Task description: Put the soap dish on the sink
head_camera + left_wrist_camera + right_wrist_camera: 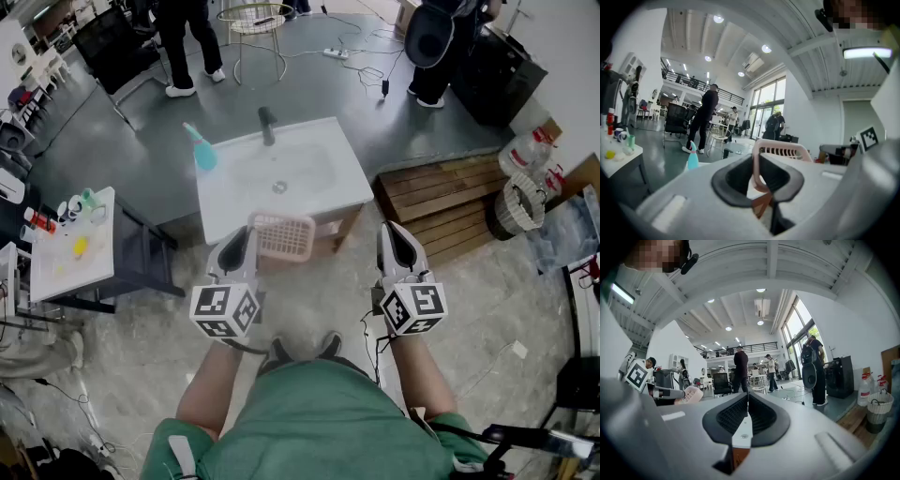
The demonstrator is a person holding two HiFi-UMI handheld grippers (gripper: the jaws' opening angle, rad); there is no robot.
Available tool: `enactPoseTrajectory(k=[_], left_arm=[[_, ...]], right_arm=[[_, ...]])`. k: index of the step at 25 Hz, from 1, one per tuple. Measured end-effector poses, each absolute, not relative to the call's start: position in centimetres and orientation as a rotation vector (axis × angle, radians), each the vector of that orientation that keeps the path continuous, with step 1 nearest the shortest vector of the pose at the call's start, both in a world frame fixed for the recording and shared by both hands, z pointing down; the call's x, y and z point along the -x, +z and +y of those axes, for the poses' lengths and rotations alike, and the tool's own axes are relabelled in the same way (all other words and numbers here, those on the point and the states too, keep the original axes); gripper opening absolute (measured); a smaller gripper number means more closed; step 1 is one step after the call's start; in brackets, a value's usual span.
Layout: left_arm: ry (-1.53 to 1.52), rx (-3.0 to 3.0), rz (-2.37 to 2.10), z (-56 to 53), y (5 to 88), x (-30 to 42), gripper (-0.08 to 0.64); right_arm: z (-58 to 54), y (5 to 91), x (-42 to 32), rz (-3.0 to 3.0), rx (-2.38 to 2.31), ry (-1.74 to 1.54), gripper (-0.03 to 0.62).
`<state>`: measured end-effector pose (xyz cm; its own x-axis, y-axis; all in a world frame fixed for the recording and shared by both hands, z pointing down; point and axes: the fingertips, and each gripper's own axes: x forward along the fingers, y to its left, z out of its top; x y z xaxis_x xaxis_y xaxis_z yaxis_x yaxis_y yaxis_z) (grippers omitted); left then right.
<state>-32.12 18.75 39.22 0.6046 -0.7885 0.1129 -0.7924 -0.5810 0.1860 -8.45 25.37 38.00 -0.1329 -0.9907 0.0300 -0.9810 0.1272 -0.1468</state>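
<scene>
The left gripper (pixel 240 247) is clamped on the left rim of a pink slotted soap dish (pixel 283 236), which sticks out to the right of its jaws. The right gripper (pixel 398 246), well apart, has its jaws pressed together with nothing between them. The dish is at the near edge of the white sink (pixel 246 184). Farther back, a teal bottle (pixel 200 149) stands at the sink's left corner.

Head view looks steeply down; level tool views share the soap dish (pixel 779 143).
</scene>
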Motion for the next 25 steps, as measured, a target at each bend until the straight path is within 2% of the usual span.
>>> enactPoseTrajectory(k=[11,25], left_arm=[[0.017,-2.616,-1.321,18.6,38.5,30.6,0.043],[-0.015,-2.586,-1.425,20.5,37.6,23.7,0.043]], right_arm=[[25.4,37.9,6.8,2.286,2.015,-0.203,0.008],[28.1,37.6,-3.2,2.260,2.017,-0.151,0.008]])
